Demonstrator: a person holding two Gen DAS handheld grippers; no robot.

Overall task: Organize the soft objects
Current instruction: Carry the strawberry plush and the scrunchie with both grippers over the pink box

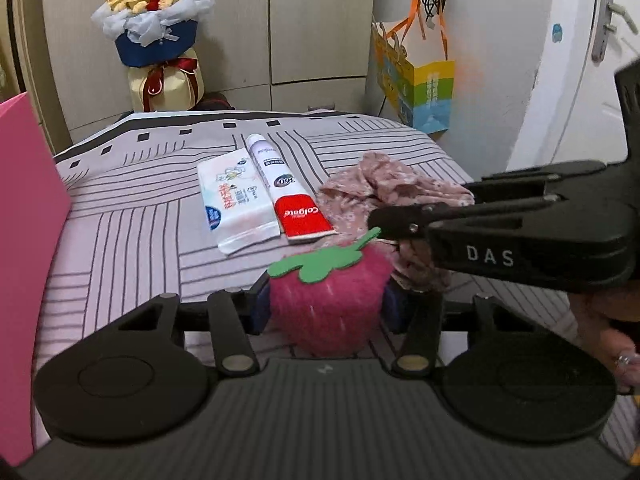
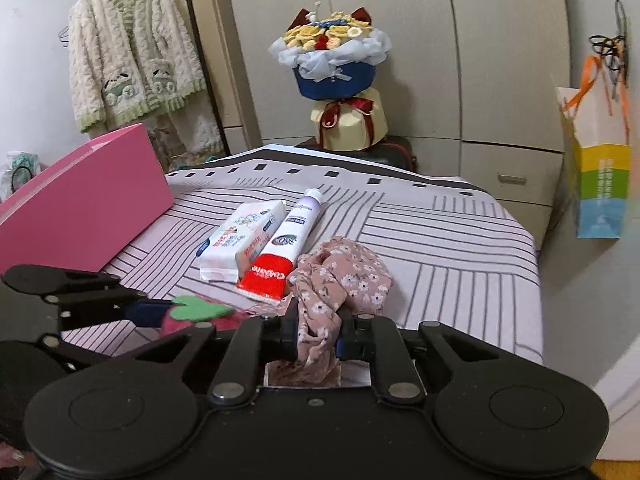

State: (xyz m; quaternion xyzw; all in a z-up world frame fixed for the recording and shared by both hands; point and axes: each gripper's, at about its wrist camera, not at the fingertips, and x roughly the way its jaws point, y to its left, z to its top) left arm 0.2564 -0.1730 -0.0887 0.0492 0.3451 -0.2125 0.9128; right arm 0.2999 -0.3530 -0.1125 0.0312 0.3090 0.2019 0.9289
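Here — both grippers clamp: strawberry [image 1: 330, 304], cloth [image 2: 320, 320].

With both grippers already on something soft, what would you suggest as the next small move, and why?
Probably lift the right gripper a little. It is shut on the floral cloth, whose bulk lies against the toothpaste tube. The left gripper grips the plush strawberry, so raising the cloth first should free it.
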